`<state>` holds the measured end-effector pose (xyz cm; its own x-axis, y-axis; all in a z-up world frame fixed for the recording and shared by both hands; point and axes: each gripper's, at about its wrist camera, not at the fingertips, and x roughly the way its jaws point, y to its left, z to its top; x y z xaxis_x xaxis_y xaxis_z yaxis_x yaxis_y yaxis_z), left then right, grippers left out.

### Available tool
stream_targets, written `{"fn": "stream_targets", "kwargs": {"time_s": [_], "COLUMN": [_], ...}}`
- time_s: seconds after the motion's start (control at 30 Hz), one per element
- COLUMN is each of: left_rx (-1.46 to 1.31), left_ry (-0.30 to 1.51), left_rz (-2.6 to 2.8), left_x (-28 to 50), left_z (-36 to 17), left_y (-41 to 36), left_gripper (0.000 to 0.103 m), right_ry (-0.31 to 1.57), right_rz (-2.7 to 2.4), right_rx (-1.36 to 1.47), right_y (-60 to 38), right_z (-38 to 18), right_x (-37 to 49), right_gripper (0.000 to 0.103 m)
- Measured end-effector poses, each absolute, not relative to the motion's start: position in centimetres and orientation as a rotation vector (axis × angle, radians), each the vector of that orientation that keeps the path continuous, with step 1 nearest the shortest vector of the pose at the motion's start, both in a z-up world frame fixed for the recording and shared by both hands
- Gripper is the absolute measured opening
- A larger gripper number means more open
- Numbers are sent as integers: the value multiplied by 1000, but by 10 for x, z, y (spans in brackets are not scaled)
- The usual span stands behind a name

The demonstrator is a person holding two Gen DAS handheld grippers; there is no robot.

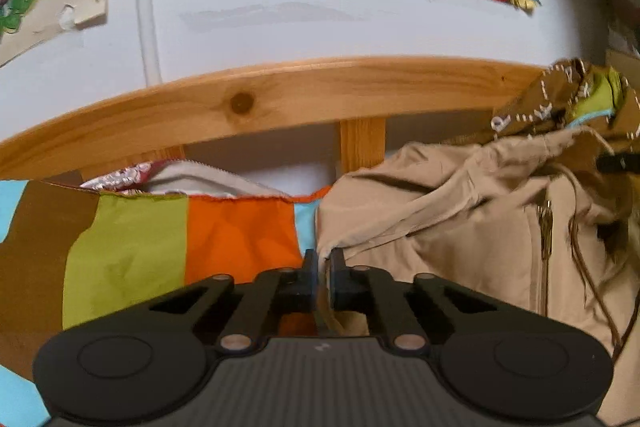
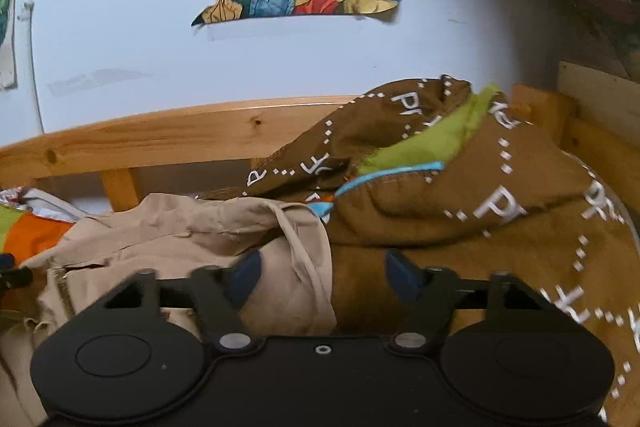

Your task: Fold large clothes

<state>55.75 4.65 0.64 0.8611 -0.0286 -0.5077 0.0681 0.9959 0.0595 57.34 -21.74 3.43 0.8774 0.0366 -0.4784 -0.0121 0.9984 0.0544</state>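
The left gripper (image 1: 324, 259) pinches a fold of the beige jacket (image 1: 460, 227). The right gripper (image 2: 322, 273) gapes wide over its hem, holding nothing.

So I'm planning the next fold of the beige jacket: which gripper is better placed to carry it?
The left gripper: its jaws are already shut on an edge of the beige jacket. The right gripper is open, holding nothing.
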Motion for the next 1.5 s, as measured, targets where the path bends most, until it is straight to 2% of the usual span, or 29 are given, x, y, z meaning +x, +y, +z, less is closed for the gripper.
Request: {"fn": "stream_targets", "kwargs": {"time_s": [0.07, 0.1, 0.17, 0.33, 0.47, 0.9, 1.1, 1.13, 1.2, 1.23, 1.27, 1.3, 1.37, 1.43, 1.5], "left_rx": [10, -30, -110, -238, -147, 61, 1, 4, -9, -25, -46, -82, -134, -166, -216], "left_ry": [455, 427, 367, 259, 270, 489, 569, 584, 587, 570, 543, 509, 446, 380, 354], "left_rz": [-21, -15, 2, -32, -80, -43, -102, -108, -115, -115, -112, -113, -151, -190, -230], "left_x": [547, 542, 526, 472, 443, 449, 449, 447, 439, 432, 424, 415, 406, 410, 427], "left_z": [14, 19, 27, 25, 7, -39, -44, -43, -41, -38, -34, -28, -15, 2, 16], "left_y": [51, 55, 66, 97, 93, 77, 86, 86, 87, 87, 88, 90, 90, 86, 79], "left_gripper": [3, 2, 2, 2, 3, 3, 4, 8, 31, 48, 50, 50, 51, 51, 51], "right_ry": [522, 529, 486, 290, 246, 443, 522, 527, 531, 531, 528, 521, 476, 434, 403], "right_rz": [42, 48, 52, 131, 181, 140, 72, 71, 89, 103, 119, 128, 157, 192, 243], "right_rx": [58, 58, 67, 236, 277, 6, -10, -8, -6, 5, 19, 29, 35, 24, 3], "right_y": [-216, -216, -216, -242, -266, -249, -257, -259, -262, -264, -265, -265, -264, -258, -248], "right_z": [32, 31, 35, 53, 51, -24, -42, -42, -39, -36, -32, -26, -8, 10, 30], "right_x": [579, 579, 571, 524, 485, 454, 457, 454, 448, 446, 443, 441, 438, 443, 460], "right_gripper": [13, 7, 3, 3, 3, 4, 3, 4, 13, 22, 31, 36, 59, 71, 77]}}
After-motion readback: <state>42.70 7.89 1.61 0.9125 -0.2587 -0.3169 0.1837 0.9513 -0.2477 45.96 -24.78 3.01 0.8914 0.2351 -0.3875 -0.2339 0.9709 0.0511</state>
